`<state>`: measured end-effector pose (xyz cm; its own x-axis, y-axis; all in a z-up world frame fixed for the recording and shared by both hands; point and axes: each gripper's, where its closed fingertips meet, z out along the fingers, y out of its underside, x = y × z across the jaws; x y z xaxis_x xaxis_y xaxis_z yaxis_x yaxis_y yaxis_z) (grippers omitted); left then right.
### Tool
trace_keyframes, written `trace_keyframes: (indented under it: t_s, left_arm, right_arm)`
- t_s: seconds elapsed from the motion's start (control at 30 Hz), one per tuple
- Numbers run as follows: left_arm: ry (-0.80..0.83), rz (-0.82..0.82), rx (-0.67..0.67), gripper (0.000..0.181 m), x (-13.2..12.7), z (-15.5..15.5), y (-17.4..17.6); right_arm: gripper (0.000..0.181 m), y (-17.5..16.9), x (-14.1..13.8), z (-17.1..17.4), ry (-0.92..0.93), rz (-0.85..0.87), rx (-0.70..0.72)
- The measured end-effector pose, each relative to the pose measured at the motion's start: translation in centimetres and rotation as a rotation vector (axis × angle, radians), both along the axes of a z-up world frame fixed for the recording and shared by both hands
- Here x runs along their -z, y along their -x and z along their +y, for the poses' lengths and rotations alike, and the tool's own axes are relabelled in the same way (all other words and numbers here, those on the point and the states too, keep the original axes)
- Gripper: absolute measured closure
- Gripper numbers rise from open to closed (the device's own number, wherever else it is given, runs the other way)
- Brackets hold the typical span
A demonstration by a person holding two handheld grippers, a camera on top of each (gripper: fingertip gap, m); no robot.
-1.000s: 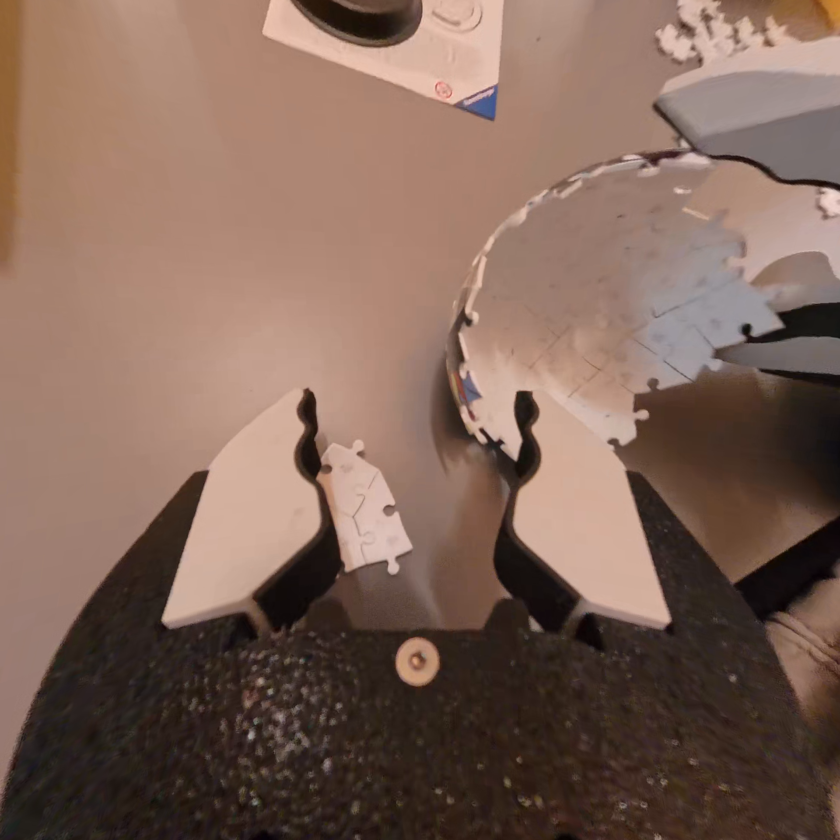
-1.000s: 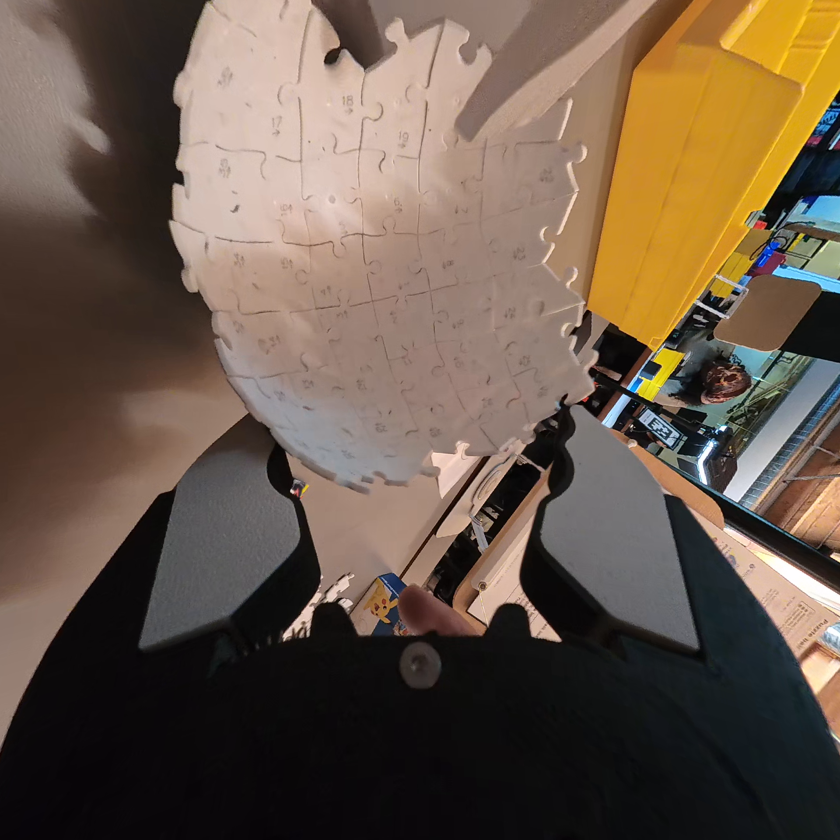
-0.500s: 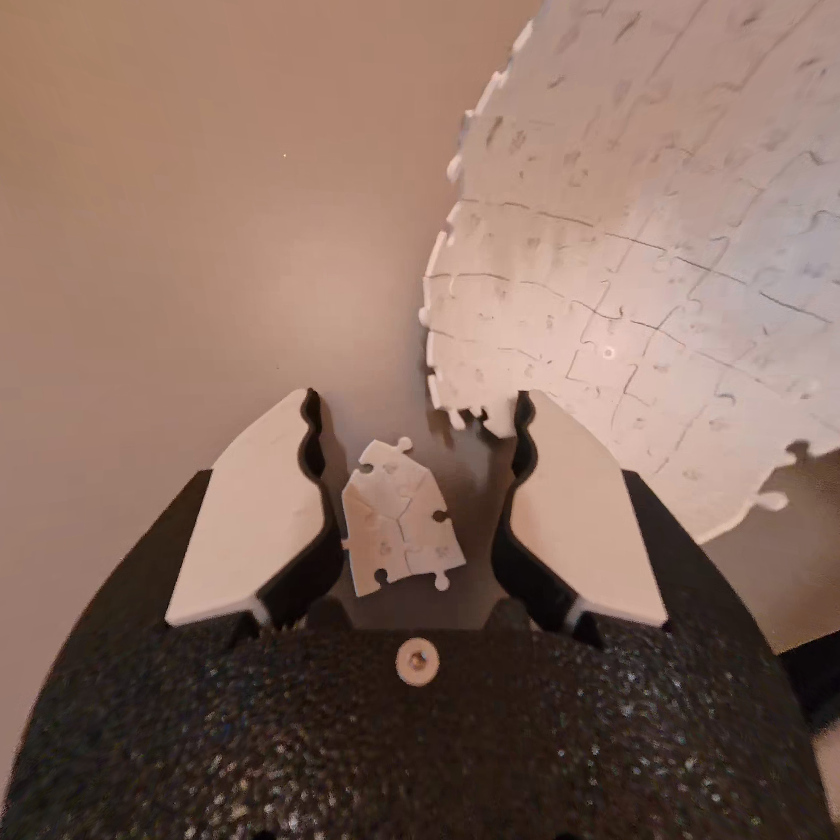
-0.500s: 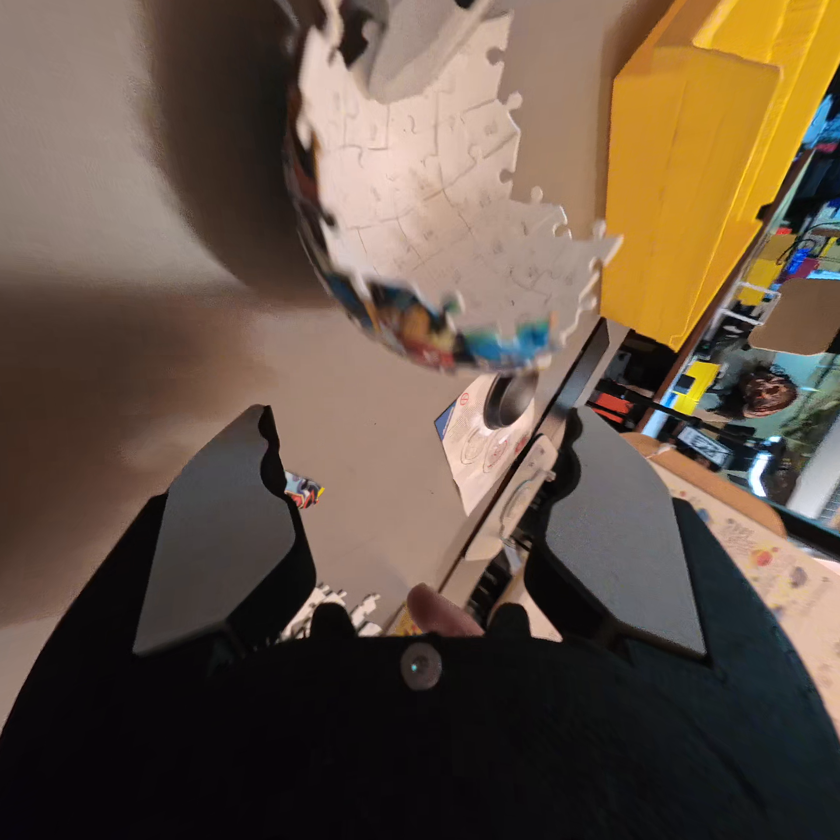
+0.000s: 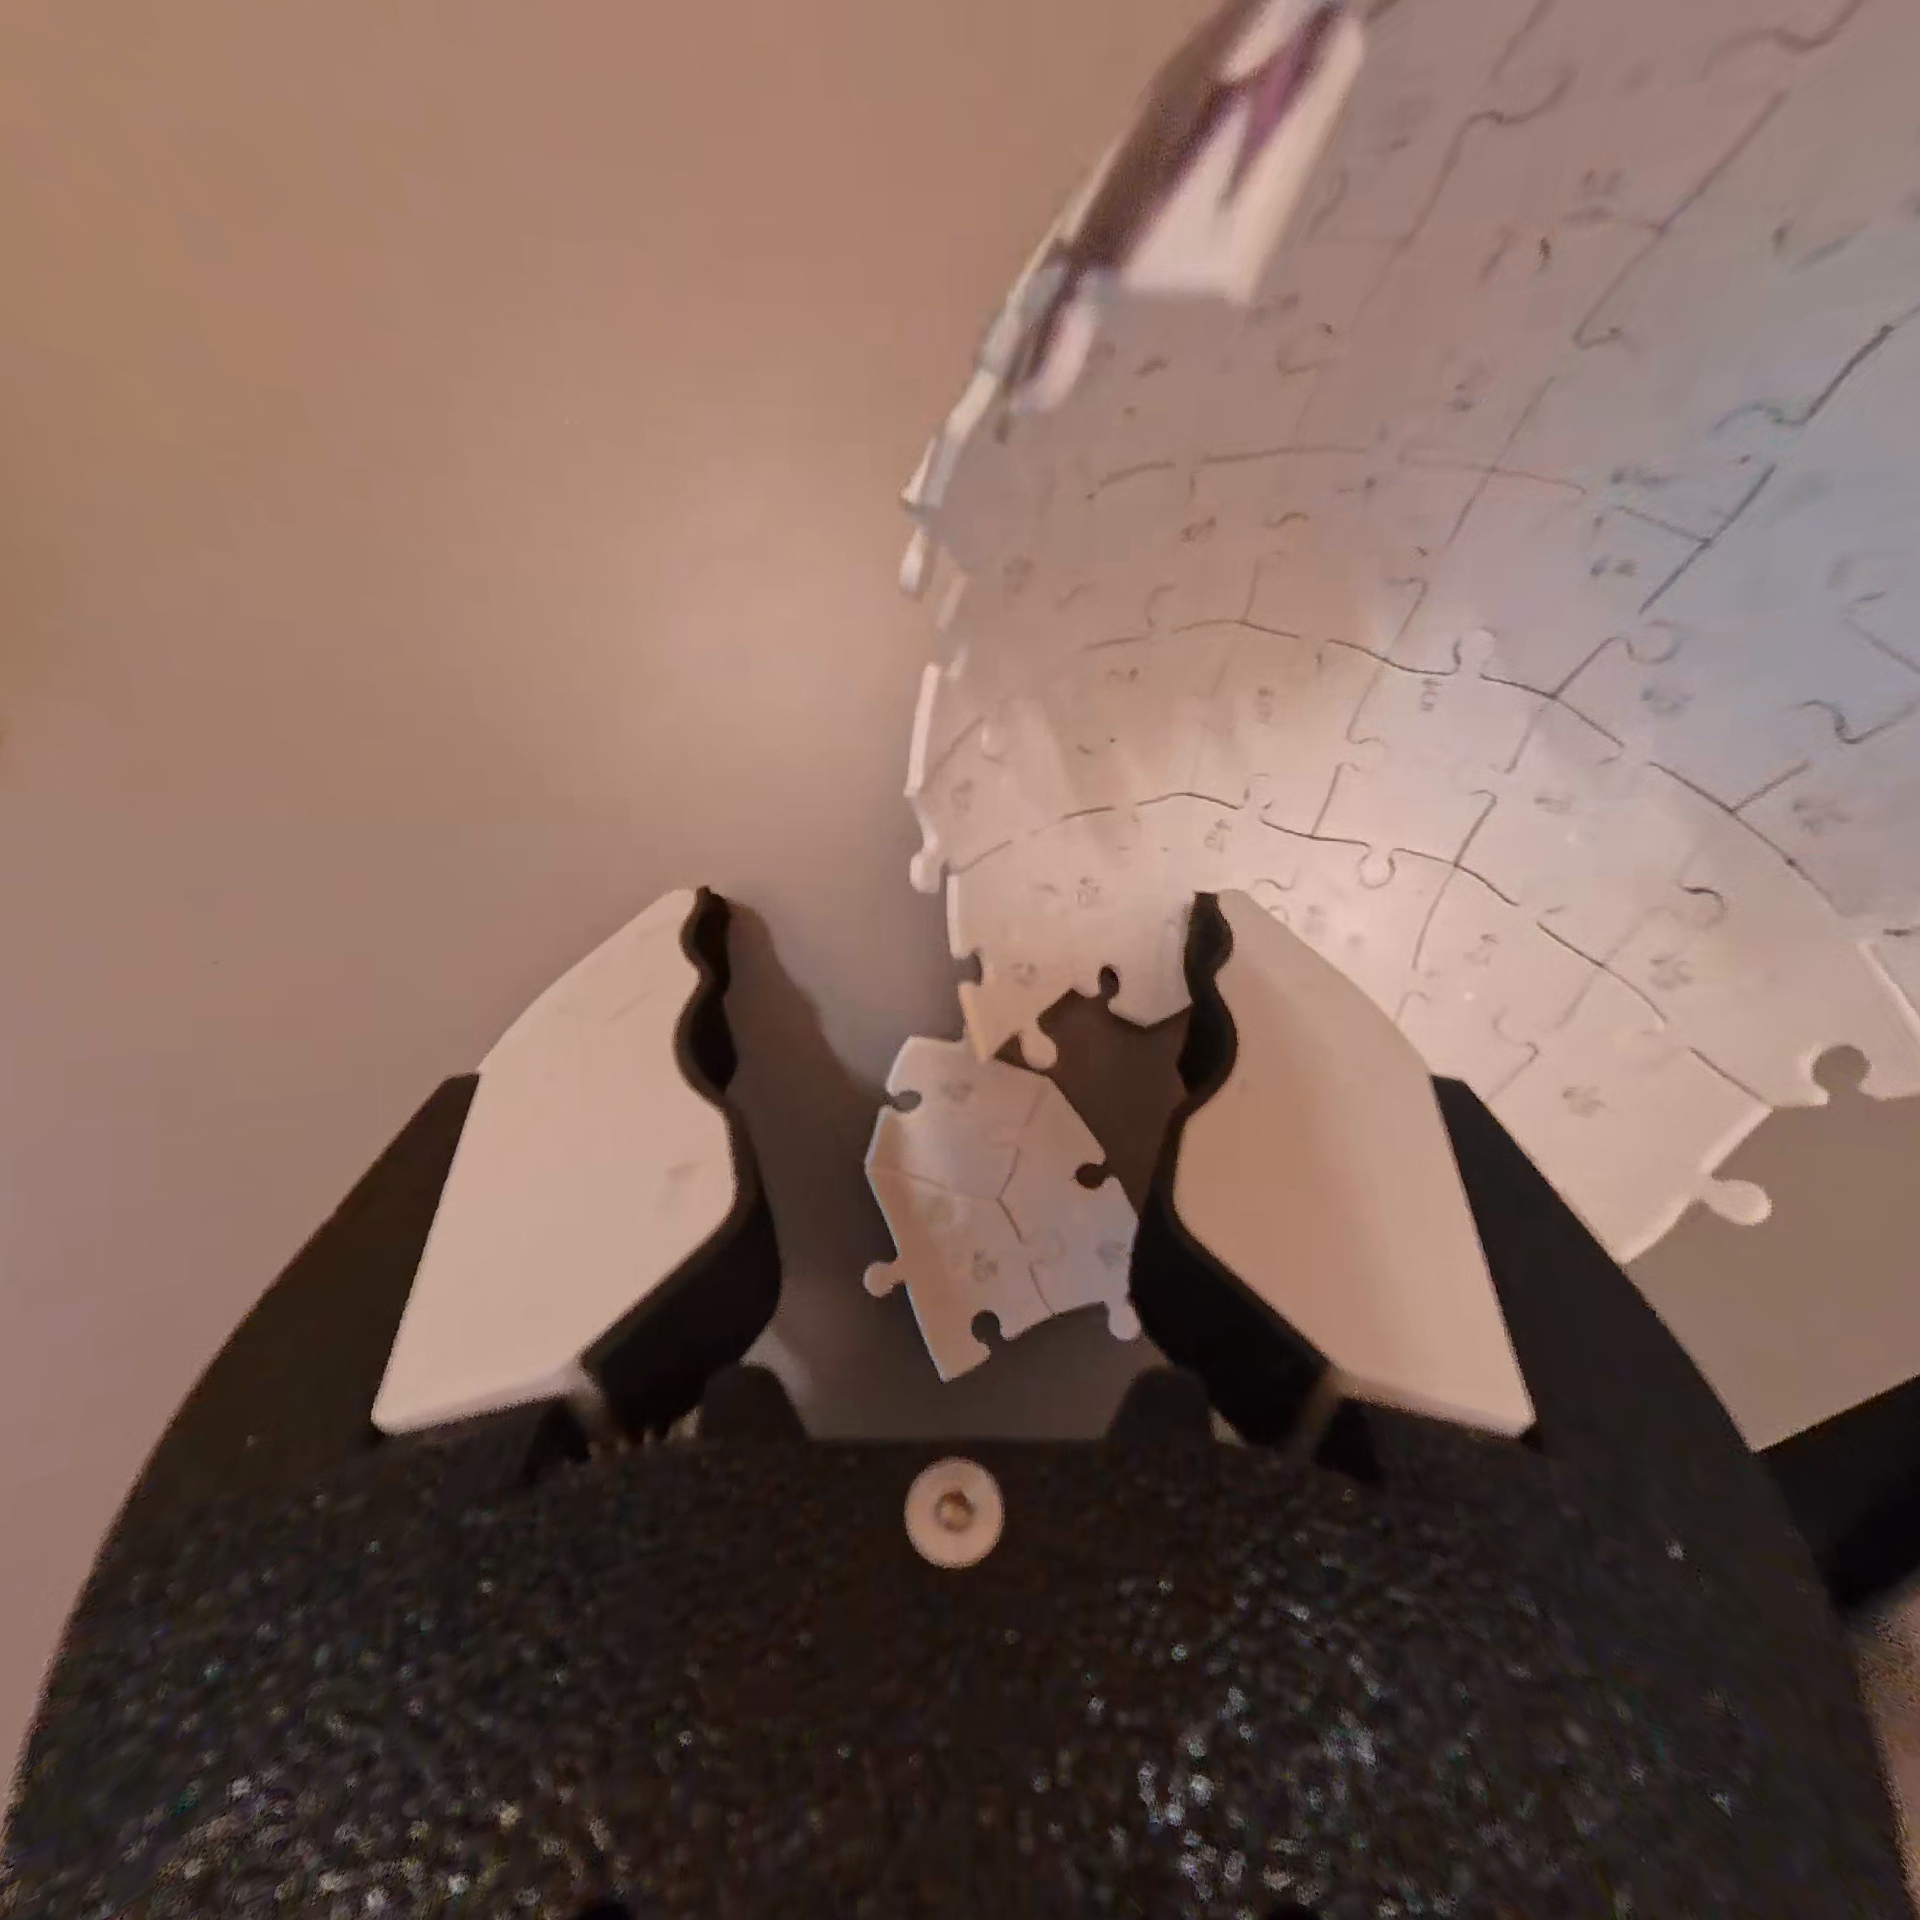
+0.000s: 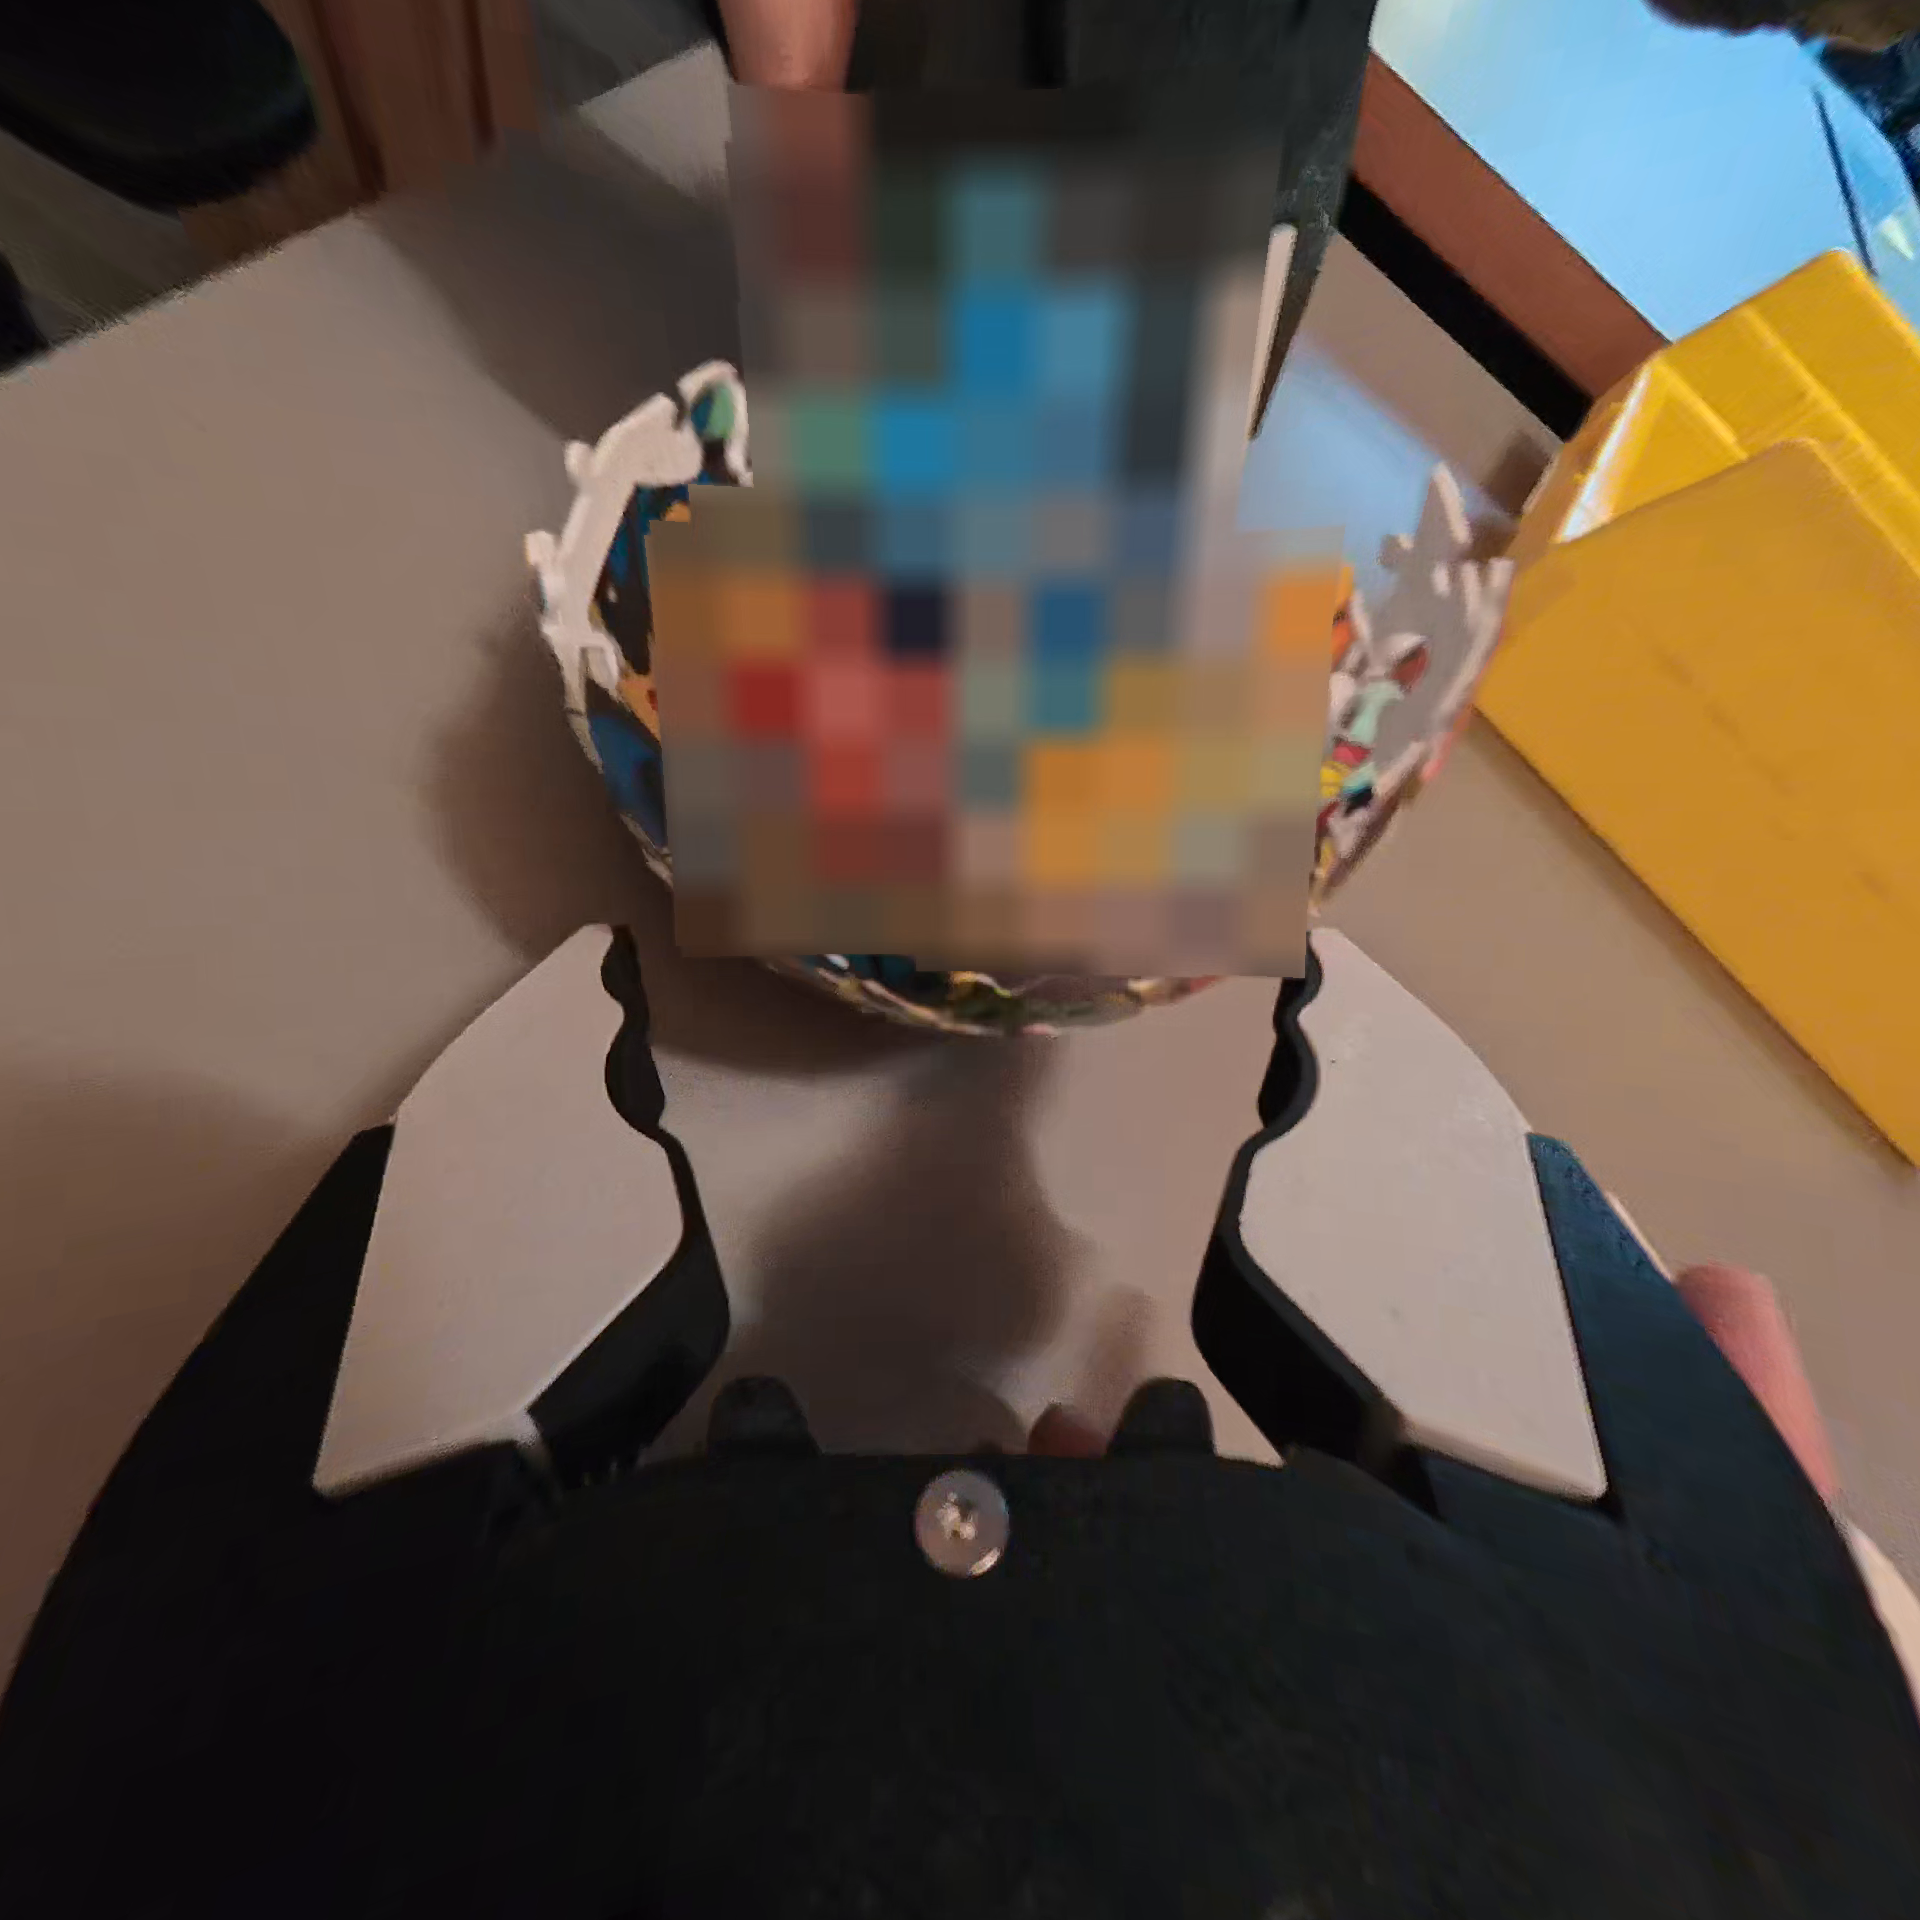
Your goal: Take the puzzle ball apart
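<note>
The puzzle ball (image 5: pixel 1455 675) is an open shell with a white inside. It fills the right of the left wrist view. My left gripper (image 5: pixel 956 935) is open, and the shell's jagged lower edge reaches in between its fingers, next to the right finger (image 5: pixel 1351 1143). A small white cluster of joined pieces (image 5: pixel 997 1195) lies loose on the table between the fingers. In the right wrist view the ball's colourful outside (image 6: pixel 623 665) sits on the table just beyond my open, empty right gripper (image 6: pixel 961 961). A mosaic patch hides most of the ball.
The beige table (image 5: pixel 416 520) spreads to the left. A yellow box (image 6: pixel 1714 727) stands at the right, close to the ball. A dark gripper body (image 6: pixel 1320 156) hangs above the ball. A person's fingertip (image 6: pixel 1745 1351) shows beside my right gripper.
My right gripper has swung from the shell's white inside to face its colourful outside. My left gripper has closed in on the shell, and the loose cluster now lies nearer its right finger.
</note>
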<state>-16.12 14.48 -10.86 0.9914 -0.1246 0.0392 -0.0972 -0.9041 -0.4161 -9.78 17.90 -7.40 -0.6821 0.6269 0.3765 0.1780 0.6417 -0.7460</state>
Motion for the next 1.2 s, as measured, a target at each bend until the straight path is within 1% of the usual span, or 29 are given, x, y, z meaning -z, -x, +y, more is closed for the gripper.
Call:
trace_keyframes:
  t_s: [0.07, 0.13, 0.2, 0.27, 0.5, 0.73, 0.93, 1.2]
  left_arm:
    - [-0.005, 0.003, 0.017, 0.096, 0.0, 0.2, 0.2]
    - [-0.005, 0.005, 0.031, 0.095, 0.0, 0.3, 0.3]
    - [-0.017, 0.005, 0.043, 0.093, 0.1, 0.5, 0.4]
    - [-0.037, 0.006, 0.049, 0.091, 0.1, 0.8, 0.6]
    - [-0.091, -0.001, 0.047, 0.084, 0.2, 1.4, 1.0]
    - [-0.080, 0.002, 0.070, 0.084, 0.2, 1.4, 1.3]
    - [-0.062, 0.004, 0.077, 0.087, 0.2, 1.4, 1.5]
    - [-0.045, -0.007, 0.083, 0.085, 0.2, 1.6, 1.6]
  right_arm:
    - [0.062, 0.8, 0.2, -0.5, 0.041, 0.021, -0.025]
    - [0.061, 1.5, -0.2, -0.7, 0.067, 0.062, -0.037]
    - [0.046, 2.2, -0.8, -0.7, 0.061, 0.132, -0.032]
    - [0.044, 2.3, -0.9, -0.7, 0.049, 0.155, -0.032]
    - [0.057, 1.8, -2.6, -1.4, 0.005, 0.399, -0.050]
    - [0.061, 1.6, -3.5, -2.2, -0.052, 0.577, -0.078]
    - [0.063, 1.4, -3.7, -2.4, -0.095, 0.633, -0.087]
    - [0.065, 0.8, -3.6, -3.0, -0.245, 0.710, -0.128]
